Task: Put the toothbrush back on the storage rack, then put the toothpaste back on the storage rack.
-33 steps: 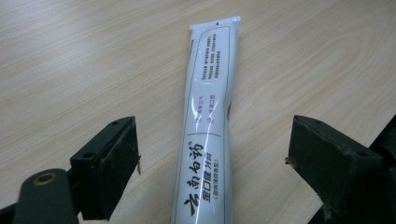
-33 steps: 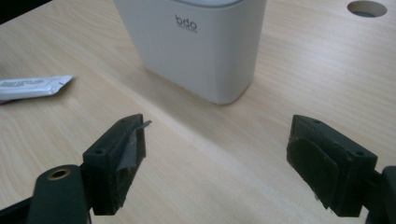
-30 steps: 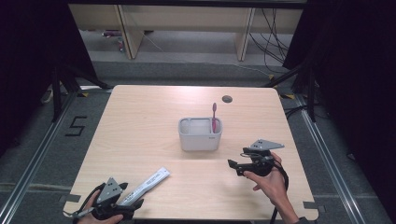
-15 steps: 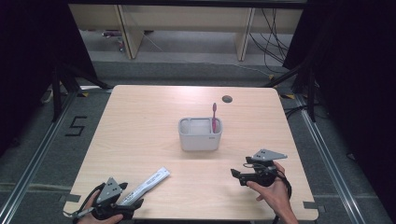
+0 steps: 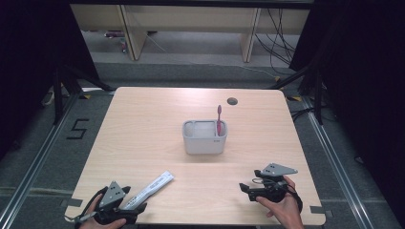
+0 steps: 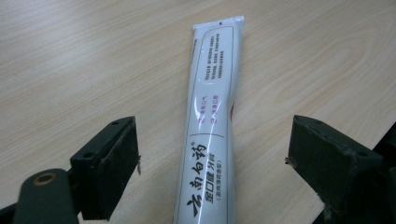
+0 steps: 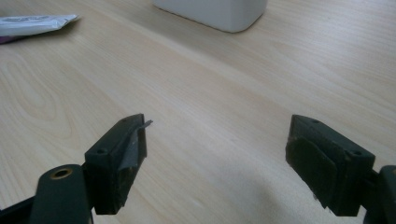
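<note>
Between the spread jaws of the left tongs (image 6: 212, 186) lies a long white plastic toothpaste tube (image 6: 209, 135), flat on the pale wooden tabletop (image 5: 143, 124), its long axis running straight away from them. The right tongs (image 7: 217, 168), also spread, stand well apart.

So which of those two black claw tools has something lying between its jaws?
The left gripper: a white toothpaste tube lies flat between its open jaws, untouched. The right gripper stands open over bare table.
</note>
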Available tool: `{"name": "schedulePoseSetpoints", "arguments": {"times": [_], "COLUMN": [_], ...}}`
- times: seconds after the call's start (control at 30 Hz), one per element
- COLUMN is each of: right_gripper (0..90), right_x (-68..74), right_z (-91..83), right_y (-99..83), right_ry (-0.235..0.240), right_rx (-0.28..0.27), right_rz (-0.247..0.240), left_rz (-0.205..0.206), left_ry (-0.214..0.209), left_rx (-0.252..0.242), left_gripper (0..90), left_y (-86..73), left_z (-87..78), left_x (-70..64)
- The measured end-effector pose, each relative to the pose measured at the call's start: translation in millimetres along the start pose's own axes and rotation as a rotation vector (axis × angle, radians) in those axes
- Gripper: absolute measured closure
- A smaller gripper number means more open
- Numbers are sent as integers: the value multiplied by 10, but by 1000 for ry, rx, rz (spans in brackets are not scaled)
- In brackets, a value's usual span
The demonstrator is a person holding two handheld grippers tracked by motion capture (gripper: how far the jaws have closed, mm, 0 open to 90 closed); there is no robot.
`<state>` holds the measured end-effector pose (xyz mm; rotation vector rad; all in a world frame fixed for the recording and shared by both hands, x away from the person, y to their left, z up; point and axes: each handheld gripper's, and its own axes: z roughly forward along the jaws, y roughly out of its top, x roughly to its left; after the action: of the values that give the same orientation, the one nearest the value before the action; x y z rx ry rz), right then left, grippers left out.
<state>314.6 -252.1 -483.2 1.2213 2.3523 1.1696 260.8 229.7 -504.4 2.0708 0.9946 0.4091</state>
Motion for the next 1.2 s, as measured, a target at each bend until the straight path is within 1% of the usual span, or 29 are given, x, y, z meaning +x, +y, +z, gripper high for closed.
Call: {"name": "schedulePoseSetpoints", "arguments": {"times": [0.03, 0.07, 0.1, 0.13, 0.17, 0.2, 0.23, 0.27, 0.3, 0.37, 0.4, 0.43, 0.47, 0.57, 0.6, 0.63, 0.67, 0.7, 0.83, 0.87, 0.9, 0.93, 0.97, 1.0, 1.03, 1.07, 1.1, 1.13, 1.2], "right_gripper": [212, 211, 212, 213, 213, 213, 213, 213, 213, 214, 214, 215, 216, 219, 219, 220, 220, 220, 220, 220, 220, 220, 220, 220, 220, 220, 220, 220, 221], "right_x": [-8, -6, -9, 12, 12, 21, 35, 35, 32, 67, 65, 93, 65, 85, 101, 98, 85, 97, 108, 127, 127, 145, 141, 137, 146, 153, 162, 167, 149], "right_z": [-1, -16, -13, -31, -31, -50, -61, -61, -79, -89, -94, -100, -92, -111, -115, -127, -130, -141, -164, -171, -167, -187, -190, -192, -209, -206, -207, -205, -211], "right_y": [-16, -31, -49, -65, -65, -86, -93, -93, -104, -129, -139, -157, -163, -196, -207, -214, -219, -230, -264, -271, -279, -288, -293, -299, -303, -312, -318, -327, -339], "right_ry": [-7, -8, -1, -4, -4, -17, -20, -20, -24, -24, -28, -35, -37, -33, -25, -36, -32, -36, -42, -33, -24, -39, -43, -28, -46, -49, -37, -31, -47], "right_rx": [-9, 3, -5, 8, 8, 7, 10, 10, 13, 22, 31, 37, 22, 34, 34, 34, 25, 32, 21, 32, 24, 31, 23, 17, 26, 19, 32, 32, 30], "right_rz": [-20, -19, -26, -4, -4, -28, -23, -23, -48, -32, -46, -17, -63, -47, -31, -42, -63, -49, -69, -51, -55, -42, -59, -64, -78, -73, -71, -62, -78], "left_rz": [-21, 1, -25, 0, 0, 3, -16, -16, 0, -2, -7, -7, -5, -9, -10, -7, -8, -9, -21, -20, -20, -29, -18, -22, -39, -46, -24, -27, -17], "left_ry": [1, 1, 2, 1, 1, 0, -1, -1, -2, 0, 1, 3, 1, 10, 5, -1, 1, 4, 5, 4, 4, 6, 6, 7, 8, 9, 13, 6, -4], "left_rx": [-20, 4, -18, 4, 4, 4, -11, -11, 2, 4, 3, 4, 4, 3, -1, 4, 7, 7, -1, 1, 1, -11, 4, 1, -17, -22, 1, -1, -2], "left_gripper": [154, 154, 154, 154, 154, 154, 154, 154, 154, 154, 154, 154, 154, 154, 154, 154, 154, 154, 154, 154, 154, 154, 154, 154, 154, 154, 154, 154, 154], "left_y": [-3, -2, -6, -4, -4, -4, -7, -7, -6, -6, -10, -10, -11, -11, -13, -13, -14, -16, -15, -16, -16, -27, -31, -38, -43, -41, -35, -32, -31], "left_z": [14, -5, 11, -5, -5, -2, 13, 13, 5, 2, -2, -3, -5, -1, -3, -11, -16, -18, -18, -20, -20, -22, -37, -38, -28, -24, -39, -33, -22], "left_x": [-11, 5, -14, 3, 3, 4, -6, -6, 7, 6, 8, 12, 15, 11, 9, 11, 12, 11, 9, 11, 11, 5, 19, 22, 14, 11, 22, 19, 20]}}
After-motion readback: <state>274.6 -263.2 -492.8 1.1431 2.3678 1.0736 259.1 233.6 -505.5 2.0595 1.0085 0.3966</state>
